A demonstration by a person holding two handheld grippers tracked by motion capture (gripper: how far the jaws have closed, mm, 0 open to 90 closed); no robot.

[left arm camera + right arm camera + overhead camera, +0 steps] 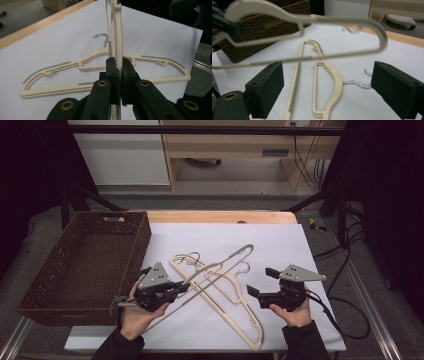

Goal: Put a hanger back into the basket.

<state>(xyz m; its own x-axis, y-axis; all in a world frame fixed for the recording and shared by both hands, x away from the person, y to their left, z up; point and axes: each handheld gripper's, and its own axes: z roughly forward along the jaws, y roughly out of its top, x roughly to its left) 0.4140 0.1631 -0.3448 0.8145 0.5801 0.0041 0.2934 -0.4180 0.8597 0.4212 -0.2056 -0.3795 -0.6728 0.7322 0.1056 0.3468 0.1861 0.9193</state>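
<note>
Two cream plastic hangers cross on the white sheet (pixel 280 245). My left gripper (pixel 183 288) is shut on the bar of one hanger (pixel 225 261), which slants up and to the right, off the sheet. Its own view shows the jaws (pixel 119 63) pinching that hanger (pixel 118 30) edge-on. The other hanger (pixel 239 306) lies flat underneath, its metal hook (pixel 244 268) pointing right. My right gripper (pixel 261 282) stands open just right of the flat hanger, holding nothing. In the right gripper view the open gripper (pixel 332 87) frames the flat hanger (pixel 337 82), with the lifted hanger (pixel 342 56) crossing in front.
A dark brown wicker basket (pixel 80 300) sits left of the sheet, close to my left hand. The wooden table edge (pixel 220 216) runs along the far side. Cables (pixel 345 315) trail off the table's right side.
</note>
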